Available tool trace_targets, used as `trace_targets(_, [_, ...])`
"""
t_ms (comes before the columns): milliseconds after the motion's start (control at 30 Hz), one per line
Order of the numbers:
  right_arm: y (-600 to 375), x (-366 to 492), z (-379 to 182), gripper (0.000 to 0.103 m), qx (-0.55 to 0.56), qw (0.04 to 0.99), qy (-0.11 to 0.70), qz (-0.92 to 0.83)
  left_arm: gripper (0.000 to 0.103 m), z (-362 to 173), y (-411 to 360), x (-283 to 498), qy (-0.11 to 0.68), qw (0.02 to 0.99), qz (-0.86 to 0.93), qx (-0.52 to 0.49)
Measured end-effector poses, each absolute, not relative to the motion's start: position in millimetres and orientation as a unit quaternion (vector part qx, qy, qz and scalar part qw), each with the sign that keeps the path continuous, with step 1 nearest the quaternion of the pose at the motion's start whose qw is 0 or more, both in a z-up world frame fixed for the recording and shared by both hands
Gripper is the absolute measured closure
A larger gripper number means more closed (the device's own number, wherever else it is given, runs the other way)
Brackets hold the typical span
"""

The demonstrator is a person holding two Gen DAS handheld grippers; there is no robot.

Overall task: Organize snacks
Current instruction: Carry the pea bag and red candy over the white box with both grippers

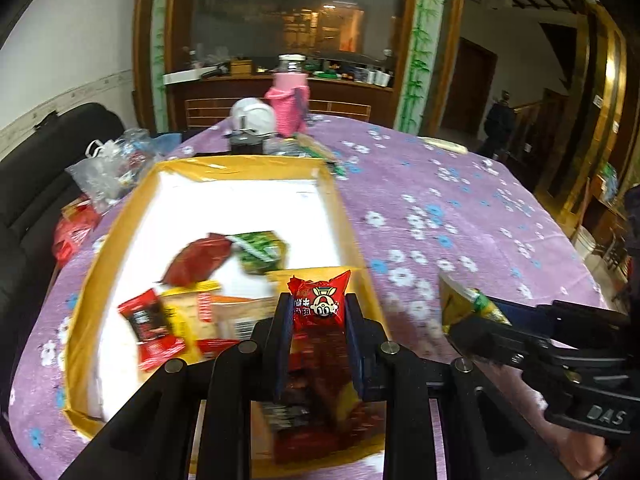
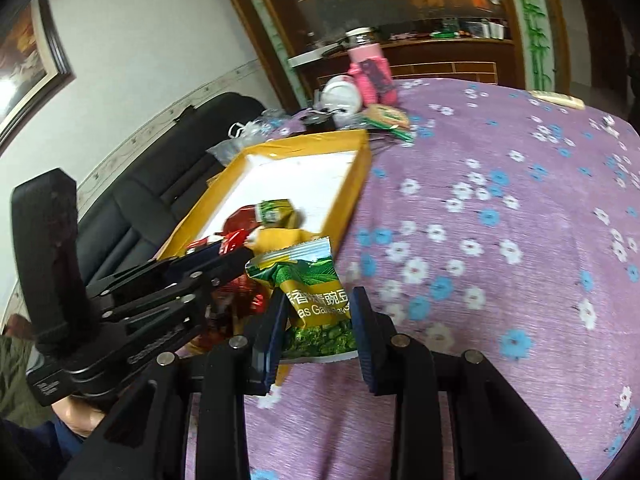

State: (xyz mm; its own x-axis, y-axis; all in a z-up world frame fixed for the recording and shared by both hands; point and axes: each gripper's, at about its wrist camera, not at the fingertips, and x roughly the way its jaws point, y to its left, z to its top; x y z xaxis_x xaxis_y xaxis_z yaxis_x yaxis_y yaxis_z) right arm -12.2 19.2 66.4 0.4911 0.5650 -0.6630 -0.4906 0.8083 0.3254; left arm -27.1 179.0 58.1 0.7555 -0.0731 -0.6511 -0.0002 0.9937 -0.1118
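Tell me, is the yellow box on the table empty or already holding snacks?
Holding snacks: several packets, including a red one, lie in the yellow box.

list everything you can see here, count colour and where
box: 1, yellow walls, white inside, on the table's left part
loose snacks: several, red, green and yellow packets, in the near end of the box
red packet: 1, red with a cartoon face, between the left fingers, over the box's near edge
green packet: 1, green and yellow, between the right fingers, over the cloth right of the box
tablecloth: 1, purple with white and blue flowers, covers the table
bottle: 1, pink sleeve, far end of table
white round thing: 1, beside the bottle
plastic bags: clear, off the box's far left corner
sofa: 1, black, left of the table
left gripper: 1, black, shut on red packet
right gripper: 1, black, shut on green packet
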Motion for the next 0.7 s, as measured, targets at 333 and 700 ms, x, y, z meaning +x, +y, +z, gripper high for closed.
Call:
trace_targets(333, [66, -19, 69, 0.072, 0.011, 0.854, 0.403, 0.328, 0.078, 44, 227, -28, 0.355, 0.931, 0.017, -0.088])
trace_targets(700, [100, -7, 49, 0.072, -0.007, 0.847, 0.422, 0.324, 0.078, 31, 257, -28, 0.358, 0.927, 0.042, -0.108])
